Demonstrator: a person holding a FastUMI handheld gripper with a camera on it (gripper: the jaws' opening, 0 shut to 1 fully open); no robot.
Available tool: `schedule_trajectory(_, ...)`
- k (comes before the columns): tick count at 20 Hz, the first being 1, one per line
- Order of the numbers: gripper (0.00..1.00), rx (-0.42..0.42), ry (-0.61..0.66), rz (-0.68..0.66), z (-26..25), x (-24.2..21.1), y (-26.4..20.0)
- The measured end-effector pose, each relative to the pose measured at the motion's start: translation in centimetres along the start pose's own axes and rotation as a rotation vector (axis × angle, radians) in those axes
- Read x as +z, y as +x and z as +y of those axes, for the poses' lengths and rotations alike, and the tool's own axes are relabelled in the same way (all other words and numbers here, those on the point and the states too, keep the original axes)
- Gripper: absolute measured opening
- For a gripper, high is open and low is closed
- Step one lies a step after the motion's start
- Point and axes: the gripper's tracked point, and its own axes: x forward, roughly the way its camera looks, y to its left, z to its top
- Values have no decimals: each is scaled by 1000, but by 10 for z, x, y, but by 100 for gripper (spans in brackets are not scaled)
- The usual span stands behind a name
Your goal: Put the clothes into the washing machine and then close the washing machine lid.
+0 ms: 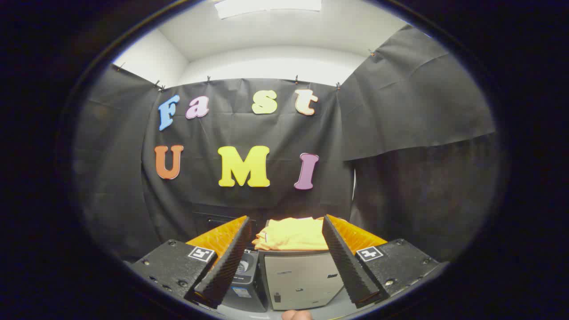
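A folded yellow garment [291, 234] lies on top of a pale box-shaped cabinet [300, 278], beyond and between my fingers. To its left stands a small dark washing machine [246, 284], partly hidden by my left finger; I cannot tell how its lid stands. My gripper [286, 222] is open, fingers [229, 260] spread wide, with nothing between them. The garment sits some way ahead of the fingertips, apart from them.
Black cloth walls close the booth behind and on both sides. A fingertip of the person's hand [297, 315] shows at the bottom between the fingers. A grey surface [338, 309] runs under the cabinet and the machine.
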Motion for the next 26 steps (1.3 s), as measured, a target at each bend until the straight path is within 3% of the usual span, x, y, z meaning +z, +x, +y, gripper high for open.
schedule_trajectory(26,100,-51,20,27,-8,-13,-12)
